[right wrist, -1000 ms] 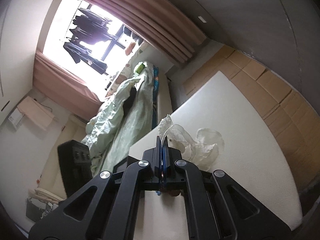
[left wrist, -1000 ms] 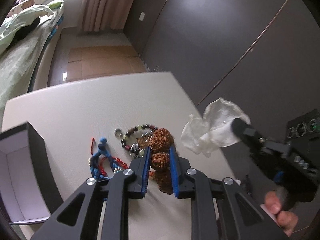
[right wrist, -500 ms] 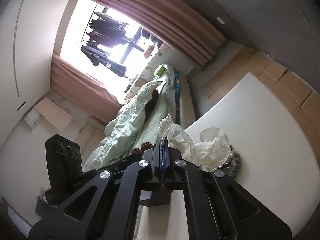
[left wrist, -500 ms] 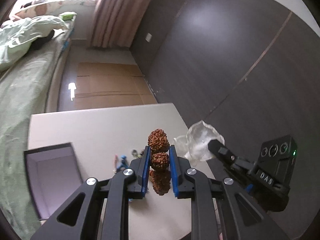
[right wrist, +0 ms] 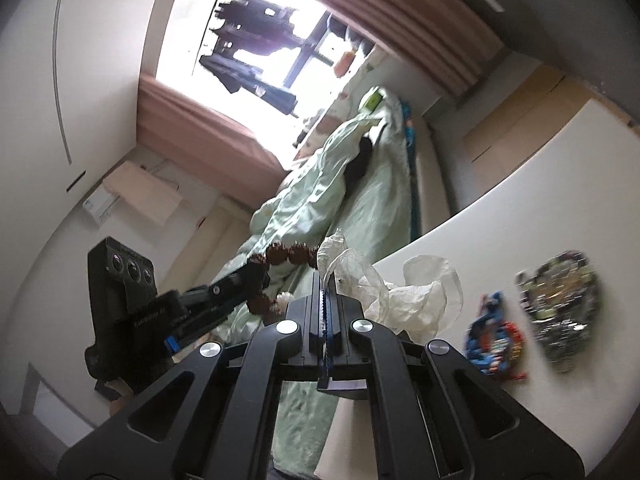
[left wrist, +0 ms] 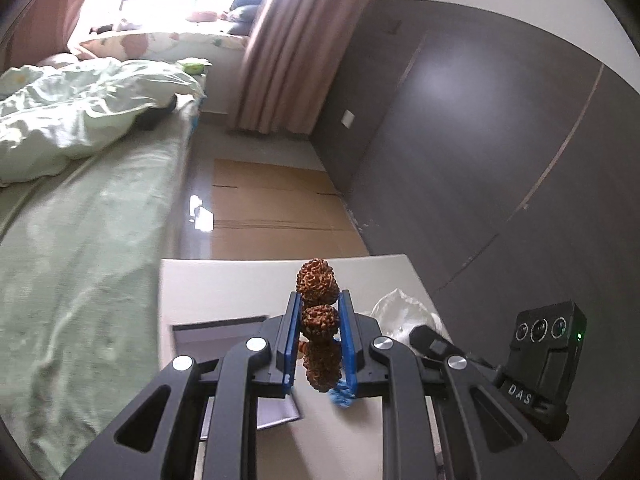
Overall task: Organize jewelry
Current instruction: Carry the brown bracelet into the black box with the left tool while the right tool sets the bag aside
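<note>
My left gripper (left wrist: pixel 319 318) is shut on a bracelet of big knobbly brown beads (left wrist: pixel 318 280) and holds it high above the white table (left wrist: pixel 224 280). The beads also show in the right wrist view (right wrist: pixel 290 254), held by the left gripper (right wrist: pixel 262 276). My right gripper (right wrist: pixel 326 284) is shut on a crumpled clear plastic bag (right wrist: pixel 404 292), also seen in the left wrist view (left wrist: pixel 394 312). A blue and red cord bracelet (right wrist: pixel 494 338) and a dark multicolour bead bracelet (right wrist: pixel 562 308) lie on the table (right wrist: pixel 540 168).
An open dark jewelry box with a pale lining (left wrist: pixel 208 336) sits on the table's left side below my left gripper. A bed with green bedding (left wrist: pixel 80 216) runs along the table. Cardboard sheets (left wrist: pixel 272 208) cover the floor beyond, beside a dark wall.
My left gripper has lifted the brown bead bracelet off the table, away from the other bracelets. My right gripper has risen too with the plastic bag, and both views have tilted up.
</note>
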### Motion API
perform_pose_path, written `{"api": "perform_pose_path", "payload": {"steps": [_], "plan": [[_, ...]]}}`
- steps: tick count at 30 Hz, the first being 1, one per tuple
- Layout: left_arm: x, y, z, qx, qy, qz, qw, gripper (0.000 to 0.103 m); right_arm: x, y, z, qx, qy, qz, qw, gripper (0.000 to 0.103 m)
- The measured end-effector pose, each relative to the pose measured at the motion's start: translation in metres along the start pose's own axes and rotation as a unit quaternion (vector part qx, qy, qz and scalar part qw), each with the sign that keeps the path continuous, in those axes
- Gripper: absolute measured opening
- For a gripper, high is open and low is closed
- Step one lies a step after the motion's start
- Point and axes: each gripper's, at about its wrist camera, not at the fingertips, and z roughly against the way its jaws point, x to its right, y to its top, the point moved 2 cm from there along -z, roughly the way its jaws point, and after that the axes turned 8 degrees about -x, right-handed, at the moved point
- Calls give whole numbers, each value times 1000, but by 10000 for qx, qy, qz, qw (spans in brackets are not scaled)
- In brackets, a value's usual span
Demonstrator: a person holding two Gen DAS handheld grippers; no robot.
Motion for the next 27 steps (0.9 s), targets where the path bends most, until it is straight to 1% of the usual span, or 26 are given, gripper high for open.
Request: {"api": "perform_pose_path", "payload": {"steps": [5,10,13,14,15,16,17,18,19,21,27], "plan": [[-20,-1,22,202,206,81,9996,17,-9,-7,-36,-370,117,15,9992,3],[-35,1,38,380,335,134,9986,17,-18,-17,-69,-755,260,27,9968,3],[-46,-1,47,431,339,238,9982,17,-14,-25,-92,-1217,24,-65,9925,4],[-49,-2,50,450,329,278,9981,17,-9,-28,-98,-1354,-6,-181,9906,10],[-51,-3,52,454,314,301,9980,17,-5,-30,-103,-1449,-47,-288,9890,29],[-54,-4,54,456,297,330,9980,17,-2,-31,-105,-1488,-143,-353,9881,42],[-55,-4,55,457,285,350,9979,17,0,-31,-103,-1439,-271,-348,9886,75],[-57,-5,56,451,258,384,9979,17,1,-29,-97,-1294,-381,-302,9904,90],[-58,-6,55,435,231,415,9979,17,0,-28,-90,-1151,-393,-246,9923,91],[-59,-8,50,357,171,453,9982,17,0,-24,-80,-1054,-409,-158,9935,91],[-55,-19,18,69,-22,500,9987,17,2,-17,-52,-741,-959,-6,9926,91]]}}
